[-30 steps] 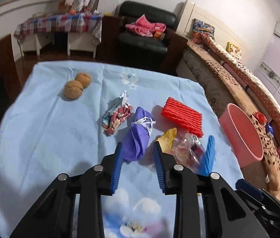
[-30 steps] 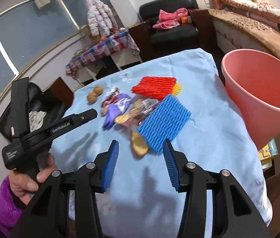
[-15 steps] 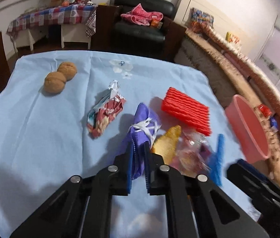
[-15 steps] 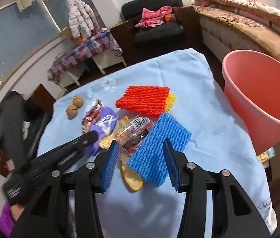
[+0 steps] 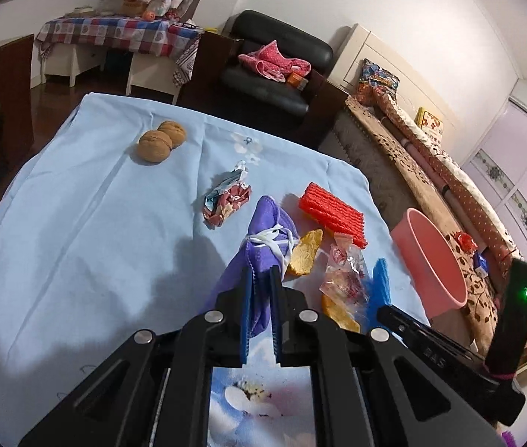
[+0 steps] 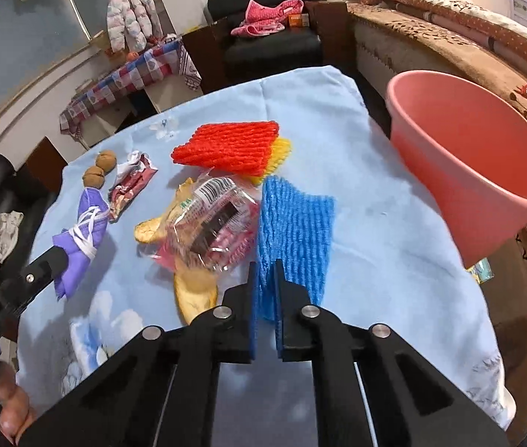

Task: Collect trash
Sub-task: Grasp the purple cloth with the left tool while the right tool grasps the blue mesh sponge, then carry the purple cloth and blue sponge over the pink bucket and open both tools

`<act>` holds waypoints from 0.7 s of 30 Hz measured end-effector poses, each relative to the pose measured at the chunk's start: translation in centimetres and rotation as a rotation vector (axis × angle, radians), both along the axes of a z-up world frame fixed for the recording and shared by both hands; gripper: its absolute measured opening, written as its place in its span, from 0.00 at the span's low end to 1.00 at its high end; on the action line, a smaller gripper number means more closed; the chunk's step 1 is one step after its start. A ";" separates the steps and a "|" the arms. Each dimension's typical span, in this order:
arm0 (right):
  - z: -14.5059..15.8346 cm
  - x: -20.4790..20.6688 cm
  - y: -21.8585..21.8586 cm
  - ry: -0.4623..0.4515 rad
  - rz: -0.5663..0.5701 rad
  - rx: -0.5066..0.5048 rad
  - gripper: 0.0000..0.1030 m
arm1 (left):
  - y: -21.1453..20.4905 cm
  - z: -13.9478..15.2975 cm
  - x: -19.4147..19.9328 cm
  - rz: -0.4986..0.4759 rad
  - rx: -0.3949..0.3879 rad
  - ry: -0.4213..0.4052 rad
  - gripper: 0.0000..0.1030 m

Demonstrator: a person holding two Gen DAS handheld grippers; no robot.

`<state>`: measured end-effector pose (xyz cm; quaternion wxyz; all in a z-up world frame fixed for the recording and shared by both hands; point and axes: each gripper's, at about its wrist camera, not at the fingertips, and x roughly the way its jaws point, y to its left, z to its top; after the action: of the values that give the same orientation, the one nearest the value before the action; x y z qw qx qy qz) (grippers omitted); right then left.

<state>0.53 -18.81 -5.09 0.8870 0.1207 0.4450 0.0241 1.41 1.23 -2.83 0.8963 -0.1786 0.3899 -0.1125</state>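
Between the fingertips of the left gripper the near end of a purple face mask, bound with its white ear loops, is pinched, the rest of it extending forward from the fingers over the blue tablecloth. Between the fingertips of the right gripper the near edge of a blue foam net is clamped in the same manner. Both items are gripped at their nearest ends, presumably so that each can be lifted clear of the pile. Ahead of the right fingers and to their right, a pink bin is seen beside the table edge, the likely destination. A red foam net, a clear wrapper and two walnuts are left ahead of the fingers.
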 end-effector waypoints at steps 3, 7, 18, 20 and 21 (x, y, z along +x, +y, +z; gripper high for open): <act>1.0 -1.4 -0.8 -0.034 -0.003 0.011 0.07 | -0.6 0.4 -0.5 -0.007 -0.008 -0.014 0.08; 2.5 -3.0 -1.5 -0.099 -0.002 0.032 0.07 | -1.4 0.8 -1.1 -0.011 -0.018 -0.030 0.08; 4.6 -5.9 -0.7 -0.198 0.060 0.085 0.07 | -3.4 2.7 -3.8 -0.029 0.014 -0.073 0.08; 5.2 -6.5 -0.7 -0.212 0.068 0.072 0.07 | -3.8 3.0 -4.0 -0.037 0.007 -0.080 0.08; 5.5 -6.8 -0.8 -0.222 0.069 0.060 0.07 | -4.0 3.3 -4.0 -0.042 0.003 -0.083 0.08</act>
<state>-6.28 -19.62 0.46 0.9255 0.1285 0.3469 0.0815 -2.62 -2.77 0.43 0.9095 -0.1644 0.3560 -0.1378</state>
